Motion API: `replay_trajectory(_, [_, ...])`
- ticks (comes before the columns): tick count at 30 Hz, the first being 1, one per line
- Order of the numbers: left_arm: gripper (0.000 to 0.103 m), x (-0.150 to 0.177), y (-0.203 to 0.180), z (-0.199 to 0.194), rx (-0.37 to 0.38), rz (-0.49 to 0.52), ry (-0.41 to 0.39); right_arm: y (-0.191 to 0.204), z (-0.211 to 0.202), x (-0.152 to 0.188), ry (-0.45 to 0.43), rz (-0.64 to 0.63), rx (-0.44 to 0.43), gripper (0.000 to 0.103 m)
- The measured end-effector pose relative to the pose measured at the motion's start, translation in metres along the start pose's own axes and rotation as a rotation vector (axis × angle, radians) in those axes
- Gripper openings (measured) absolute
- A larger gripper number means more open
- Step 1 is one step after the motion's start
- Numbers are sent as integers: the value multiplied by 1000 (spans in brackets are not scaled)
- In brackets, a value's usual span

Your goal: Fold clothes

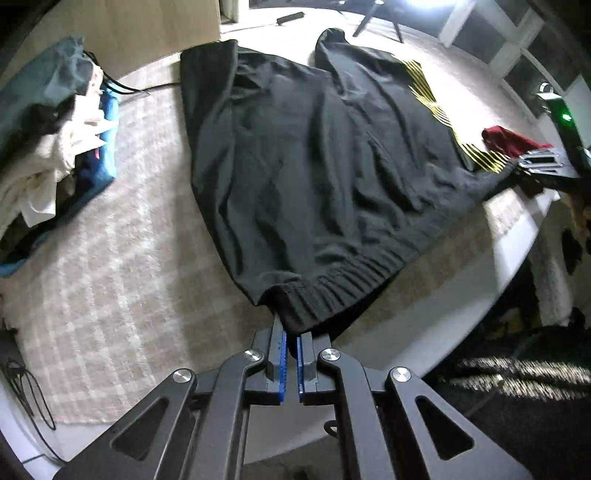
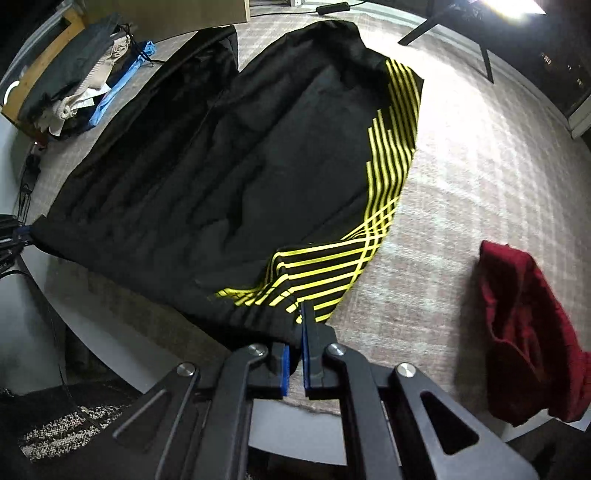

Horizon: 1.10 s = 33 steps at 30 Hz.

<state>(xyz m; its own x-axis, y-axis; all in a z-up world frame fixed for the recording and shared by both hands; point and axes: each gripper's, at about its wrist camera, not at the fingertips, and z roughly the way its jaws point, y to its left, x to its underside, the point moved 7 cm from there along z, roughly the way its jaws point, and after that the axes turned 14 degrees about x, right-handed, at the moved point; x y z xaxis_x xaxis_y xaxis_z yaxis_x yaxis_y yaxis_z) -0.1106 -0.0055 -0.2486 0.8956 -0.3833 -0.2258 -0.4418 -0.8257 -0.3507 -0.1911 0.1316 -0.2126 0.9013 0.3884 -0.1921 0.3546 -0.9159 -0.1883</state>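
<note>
A black sweatshirt [image 1: 314,158] with yellow stripes [image 2: 391,147] lies spread on a checked cloth-covered table [image 1: 110,258]. My left gripper [image 1: 291,332] is shut on the left corner of its ribbed hem, at the near table edge. My right gripper [image 2: 295,325] is shut on the right hem corner by the yellow stripes. The hem is stretched between the two grippers. The right gripper also shows in the left wrist view [image 1: 539,162], and the left gripper shows in the right wrist view [image 2: 18,236]. The sleeves lie at the far end.
A pile of clothes on a blue bag [image 1: 55,140] sits at the table's left. A folded dark red garment [image 2: 528,332] lies at the right. A chair [image 2: 450,26] stands beyond the table. Cables [image 1: 26,391] hang at the left edge.
</note>
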Motion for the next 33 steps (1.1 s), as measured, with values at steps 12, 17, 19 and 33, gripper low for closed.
replay_trajectory(12, [19, -28, 39, -46, -158, 55, 49, -31, -44, -8, 5, -56, -93, 49])
replay_trajectory(17, [30, -153, 29, -25, -150, 145, -75, -90, -48, -100, -155, 119, -15, 60])
replay_trajectory(19, [30, -190, 29, -14, -135, 153, -119, -124, -25, -135, -177, 247, 17, 60])
replay_trajectory(33, [31, -368, 18, 86, 20, 137, -127, -165, 124, -253, 4, 495, -125, 60])
